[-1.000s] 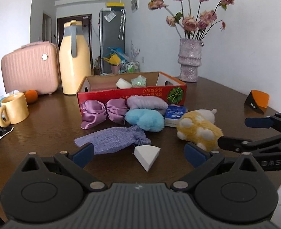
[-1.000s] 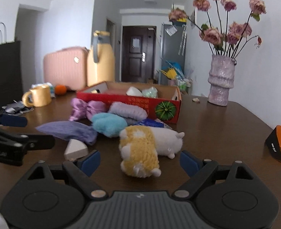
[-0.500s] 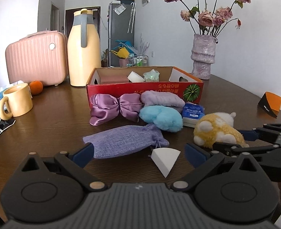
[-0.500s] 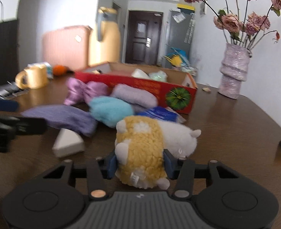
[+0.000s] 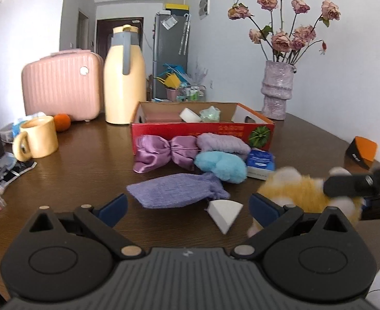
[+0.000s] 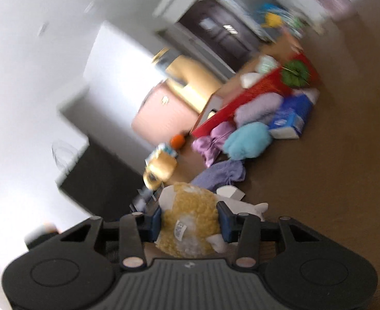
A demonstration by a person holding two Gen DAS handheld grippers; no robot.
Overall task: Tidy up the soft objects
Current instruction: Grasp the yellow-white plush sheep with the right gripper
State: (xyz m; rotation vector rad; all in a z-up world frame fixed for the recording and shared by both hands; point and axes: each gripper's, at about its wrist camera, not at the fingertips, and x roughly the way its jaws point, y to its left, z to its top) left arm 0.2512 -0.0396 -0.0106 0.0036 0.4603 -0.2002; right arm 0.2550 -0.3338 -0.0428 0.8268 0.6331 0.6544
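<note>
Two hand-held grippers: the right hand-held gripper (image 6: pixel 190 221), closing, clamps the yellow plush (image 6: pixel 190 222) crosswise at the surface's (image 5: pixel 86 170) near right, the box (image 5: pixel 203 129) far left of it, while the left hand-held gripper (image 5: pixel 187 204) gapes empty.

From my left camera the box (image 5: pixel 203 129) sits mid-table (image 5: pixel 86 170), the jug (image 5: pixel 125 77) and suitcase (image 5: pixel 61 85) behind it to the left, the vase (image 5: pixel 276 90) behind it to the right. Before the box lie the bow (image 5: pixel 164 152), two puffs (image 5: pixel 219 161) and a tissue pack (image 5: pixel 261 164). Nearer me lie the pouch (image 5: pixel 177 191) and a wedge (image 5: pixel 224 210); the mug (image 5: pixel 36 140) stands far left.
</note>
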